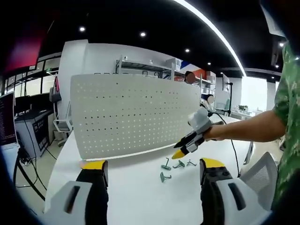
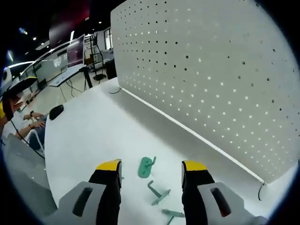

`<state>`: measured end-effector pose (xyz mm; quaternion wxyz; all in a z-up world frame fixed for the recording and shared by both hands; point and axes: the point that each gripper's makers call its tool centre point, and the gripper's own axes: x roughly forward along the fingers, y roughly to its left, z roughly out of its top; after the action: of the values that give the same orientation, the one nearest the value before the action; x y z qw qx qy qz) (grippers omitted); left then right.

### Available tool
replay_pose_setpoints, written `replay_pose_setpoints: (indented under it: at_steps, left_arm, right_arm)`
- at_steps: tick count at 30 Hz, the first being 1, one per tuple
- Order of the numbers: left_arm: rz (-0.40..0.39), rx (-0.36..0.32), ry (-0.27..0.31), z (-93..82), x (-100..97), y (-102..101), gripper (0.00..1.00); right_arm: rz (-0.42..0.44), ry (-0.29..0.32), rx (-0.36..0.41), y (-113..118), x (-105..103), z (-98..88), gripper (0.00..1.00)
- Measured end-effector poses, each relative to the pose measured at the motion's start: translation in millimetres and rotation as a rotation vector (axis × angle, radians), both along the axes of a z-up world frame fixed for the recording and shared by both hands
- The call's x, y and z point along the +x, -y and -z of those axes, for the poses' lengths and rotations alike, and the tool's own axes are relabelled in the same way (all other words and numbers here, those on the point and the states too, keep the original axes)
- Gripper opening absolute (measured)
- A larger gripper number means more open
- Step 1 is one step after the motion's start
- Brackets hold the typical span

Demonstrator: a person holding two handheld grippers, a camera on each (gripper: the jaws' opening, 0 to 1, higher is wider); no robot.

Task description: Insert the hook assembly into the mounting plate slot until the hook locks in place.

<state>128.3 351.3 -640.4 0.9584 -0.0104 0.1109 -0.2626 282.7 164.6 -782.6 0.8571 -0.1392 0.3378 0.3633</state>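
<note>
Standing upright along the far side of the white table [image 1: 136, 192], the white pegboard [image 1: 136, 115] is filling the left and middle of the left gripper view, with its grid of small holes facing the camera. Low in that view, the left gripper [image 1: 153, 172] is hovering over bare tabletop with its yellow-tipped jaws spread wide and nothing between them. Further right, several green hooks [image 1: 171, 169] are lying loose on the table just in front of the board's lower edge, and the right gripper [image 1: 180, 152] is reaching down toward them from a person's outstretched arm. In the right gripper view, that gripper [image 2: 151, 165] is hanging directly above the hooks with its jaws parted and empty; one hook with a flat oval base [image 2: 146, 167] is lying between the tips, a second bent hook [image 2: 158, 192] is sitting just nearer, and a third [image 2: 172, 213] is lying at the bottom edge. Since the hooks are lying close together, a closing grip is likely risking catching two at once or nudging the flat one aside. A skewed pinch would probably be leaving the prongs misaligned with the pegboard holes, so the hook could be jamming rather than locking.
</note>
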Motion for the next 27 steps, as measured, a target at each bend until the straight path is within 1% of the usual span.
replay_pose_setpoints:
  at_steps: [5,12,16,21,27]
  left_arm:
    - [0.003,0.000,-0.008,2.0,-1.2,1.6,0.82]
    - [0.007,0.003,-0.024,7.1,-4.4,4.2,0.81]
    - [0.008,0.005,-0.030,8.8,-5.1,3.9,0.81]
    - [0.007,0.004,-0.037,10.4,-4.4,4.1,0.80]
    - [0.014,0.005,-0.044,12.8,-3.4,7.9,0.80]
  right_arm:
    - [-0.019,-0.045,-0.016,-3.3,-1.0,10.1,0.43]
    - [-0.033,-0.076,-0.028,-7.8,2.8,19.2,0.38]
    - [-0.033,-0.093,-0.033,-7.9,4.7,24.8,0.36]
    - [-0.032,-0.134,-0.031,-9.0,5.0,31.3,0.30]
    - [-0.042,-0.160,-0.041,-10.6,7.8,38.9,0.28]
